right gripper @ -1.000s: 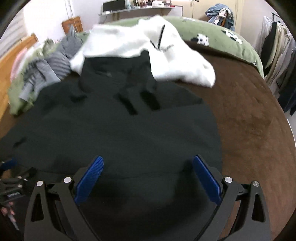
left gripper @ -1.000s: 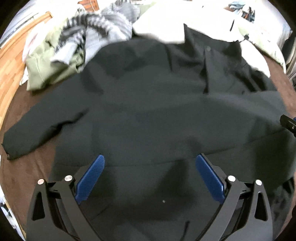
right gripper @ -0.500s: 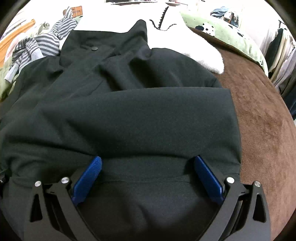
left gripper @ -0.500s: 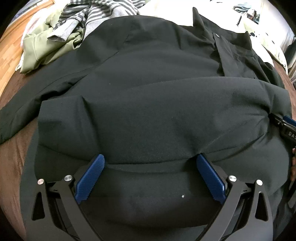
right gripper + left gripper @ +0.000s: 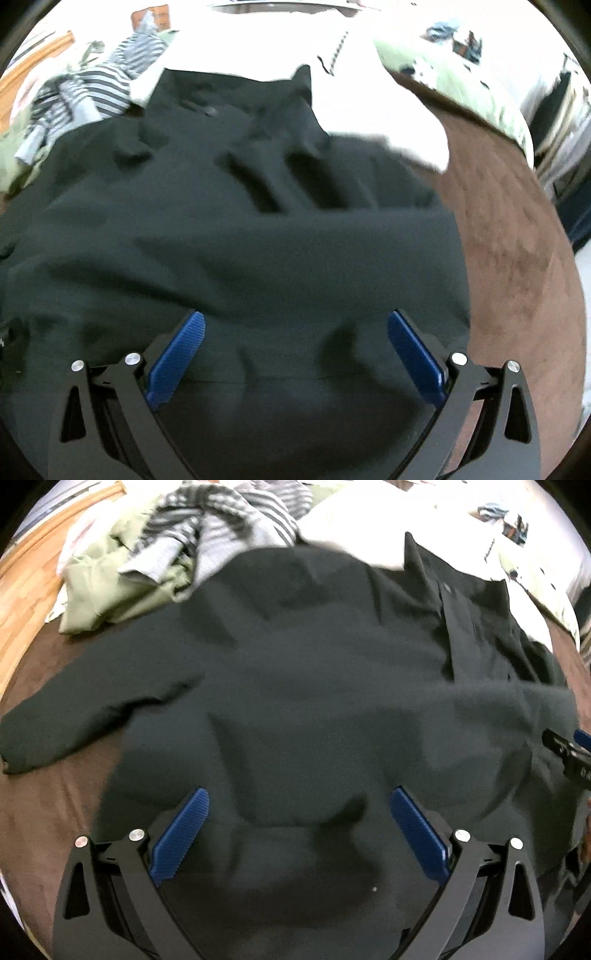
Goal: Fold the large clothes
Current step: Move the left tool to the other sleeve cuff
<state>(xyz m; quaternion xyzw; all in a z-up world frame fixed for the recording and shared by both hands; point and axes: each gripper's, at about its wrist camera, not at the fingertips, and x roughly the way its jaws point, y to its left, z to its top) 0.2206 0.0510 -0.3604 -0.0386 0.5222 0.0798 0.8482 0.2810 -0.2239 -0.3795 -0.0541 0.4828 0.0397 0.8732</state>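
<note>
From the left wrist camera, the left gripper has its two blue-padded fingers spread wide apart with nothing pinched between them, poised over the near part of a large black jacket. The jacket lies spread across a brown bedspread, filling most of the view; one sleeve stretches out flat to the left on the brown cover, and the collar and buttoned placket sit toward the upper right. A fold of the dark cloth bunches up in soft ridges just in front of the fingers. Beyond the jacket's far left shoulder lie a crumpled striped grey garment and a pale green garment, the striped one resting partly on the green, and a white garment touches the jacket's far edge. At the right rim the black tip of the right gripper shows, over the jacket's right side; the picture is somewhat blurred. From the right wrist camera, the right gripper also stands with its blue fingers wide apart and holding nothing, above the jacket's near hem. Here the jacket covers the left and centre, its right edge ending on the bare bedspread. The white garment overlaps the collar area at the far side, and the striped garment lies at upper left, beside the jacket's shoulder.
</note>
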